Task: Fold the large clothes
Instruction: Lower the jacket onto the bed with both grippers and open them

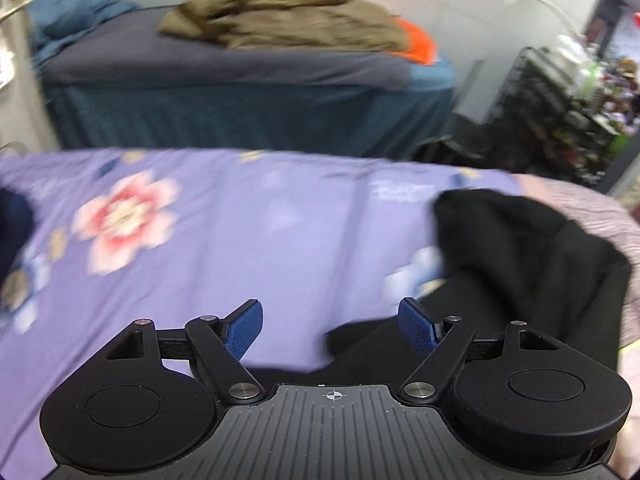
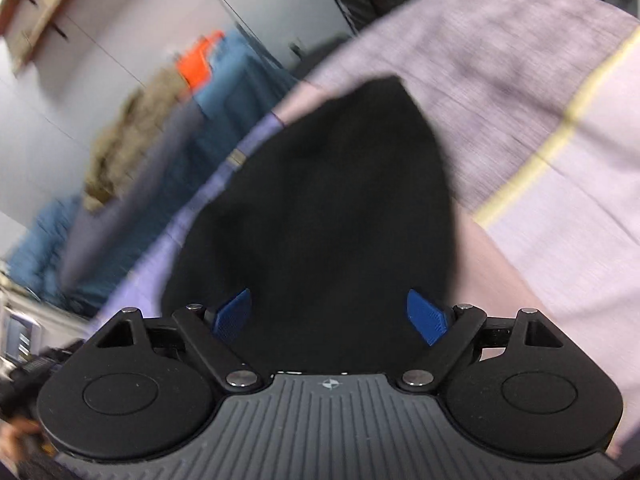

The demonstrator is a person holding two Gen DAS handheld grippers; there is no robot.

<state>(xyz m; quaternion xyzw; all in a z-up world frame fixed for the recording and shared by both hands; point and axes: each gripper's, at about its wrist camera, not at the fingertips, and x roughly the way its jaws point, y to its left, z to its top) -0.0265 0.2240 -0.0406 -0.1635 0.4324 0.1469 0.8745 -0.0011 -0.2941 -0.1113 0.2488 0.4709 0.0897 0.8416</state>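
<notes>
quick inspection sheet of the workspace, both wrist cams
surface: bed with purple floral sheet; striped lilac cover at one end
job's things: black garment, bunched on the bed, not flat
clutter: dark blue item at the sheet's left edge, unclear what
grippers: left gripper open, empty, above the sheet; right gripper open, over the black garment, contact unclear
cables: nothing seen
surroundings: second bed with tan clothing and orange item; wire rack; images blurred

Black garment (image 1: 520,248), floral lilac sheet (image 1: 240,220)
</notes>
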